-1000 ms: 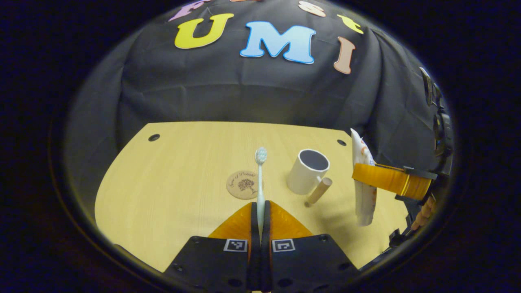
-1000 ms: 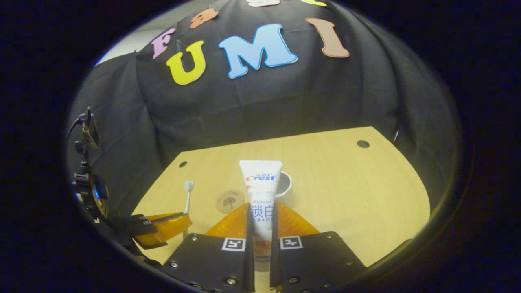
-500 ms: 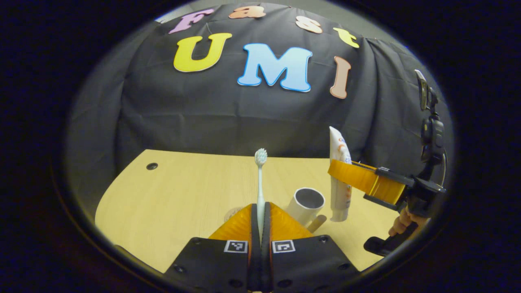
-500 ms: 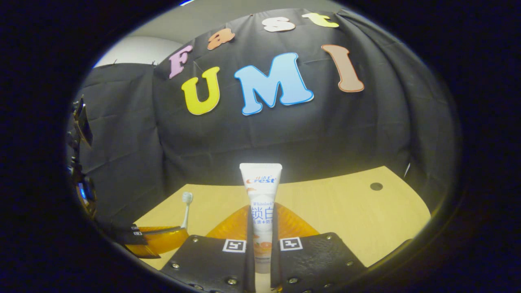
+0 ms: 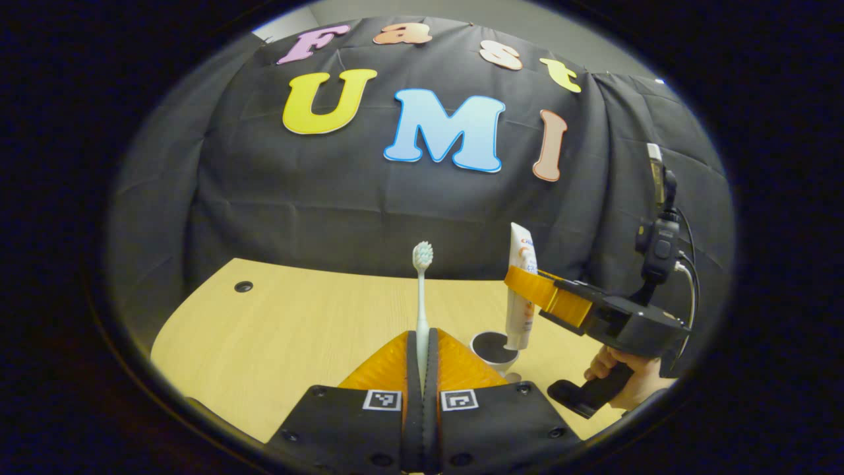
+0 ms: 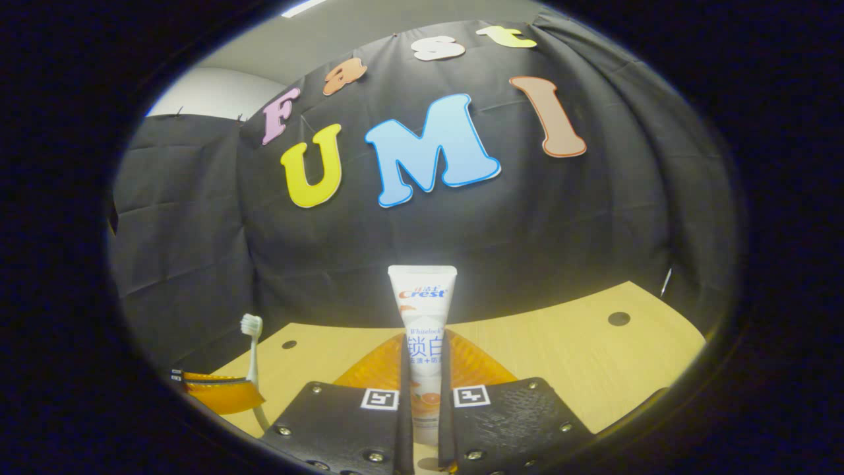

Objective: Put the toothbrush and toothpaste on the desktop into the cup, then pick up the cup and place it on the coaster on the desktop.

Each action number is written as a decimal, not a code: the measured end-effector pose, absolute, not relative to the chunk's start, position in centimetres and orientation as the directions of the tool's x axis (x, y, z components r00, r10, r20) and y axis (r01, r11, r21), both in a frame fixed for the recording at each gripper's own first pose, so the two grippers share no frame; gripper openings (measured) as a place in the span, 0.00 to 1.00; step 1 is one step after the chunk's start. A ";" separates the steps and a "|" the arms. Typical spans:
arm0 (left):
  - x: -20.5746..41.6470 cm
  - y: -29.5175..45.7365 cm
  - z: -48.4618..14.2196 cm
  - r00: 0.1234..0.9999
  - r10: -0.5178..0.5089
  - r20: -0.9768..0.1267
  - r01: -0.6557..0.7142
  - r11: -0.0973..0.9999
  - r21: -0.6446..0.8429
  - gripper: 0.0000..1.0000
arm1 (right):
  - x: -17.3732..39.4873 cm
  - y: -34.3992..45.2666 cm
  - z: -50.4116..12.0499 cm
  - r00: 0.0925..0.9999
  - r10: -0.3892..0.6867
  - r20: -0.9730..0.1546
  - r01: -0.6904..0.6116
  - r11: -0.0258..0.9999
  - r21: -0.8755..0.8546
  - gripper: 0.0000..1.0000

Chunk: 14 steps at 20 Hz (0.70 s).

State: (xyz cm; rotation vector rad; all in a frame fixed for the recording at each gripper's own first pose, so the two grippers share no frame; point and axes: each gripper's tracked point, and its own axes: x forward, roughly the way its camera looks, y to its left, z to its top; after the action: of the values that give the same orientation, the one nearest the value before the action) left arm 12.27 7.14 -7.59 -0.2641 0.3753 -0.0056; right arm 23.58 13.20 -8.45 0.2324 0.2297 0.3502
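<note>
right gripper [image 5: 527,285] jaws clamp toothpaste [image 5: 520,290] upright, tip at cup [image 5: 494,348] mouth; left gripper [image 5: 422,346] jaws clamp toothbrush [image 5: 422,290]. nothing released, coaster step left.

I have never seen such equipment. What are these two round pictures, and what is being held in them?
A person holds one hand-held gripper in each hand; a camera rides on each and looks along its two fingers. In the left gripper view, the left hand-held gripper clamps an upright toothbrush. Farther right, a hand holds the right hand-held gripper, which grips a toothpaste tube over a white cup on the wooden desktop. The right gripper view shows that same toothpaste tube close up, between its own fingers.
</note>
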 end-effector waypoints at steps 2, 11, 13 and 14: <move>12.3 7.0 -8.0 0.927 -0.057 -0.370 -0.045 0.965 -0.260 0.07 | 24.6 13.5 -9.5 0.912 0.357 -0.201 -0.303 0.918 0.256 0.16; 13.1 7.0 -9.9 0.917 -0.048 -0.397 -0.069 0.958 -0.277 0.08 | 24.8 14.1 -13.9 0.882 0.357 -0.307 -0.320 0.933 0.163 0.18; 13.1 6.9 -10.2 0.914 -0.050 -0.402 -0.073 0.956 -0.284 0.08 | 24.6 14.1 -14.4 0.879 0.348 -0.325 -0.323 0.937 0.131 0.21; 13.1 6.9 -10.3 0.914 -0.051 -0.402 -0.073 0.955 -0.287 0.08 | 24.4 13.9 -14.8 0.875 0.346 -0.337 -0.326 0.938 0.118 0.21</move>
State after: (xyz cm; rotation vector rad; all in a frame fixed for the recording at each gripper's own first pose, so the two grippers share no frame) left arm 13.08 6.88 -10.27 -0.3031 0.4185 0.0117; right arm 24.37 13.90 -14.78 0.0583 0.3626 0.3510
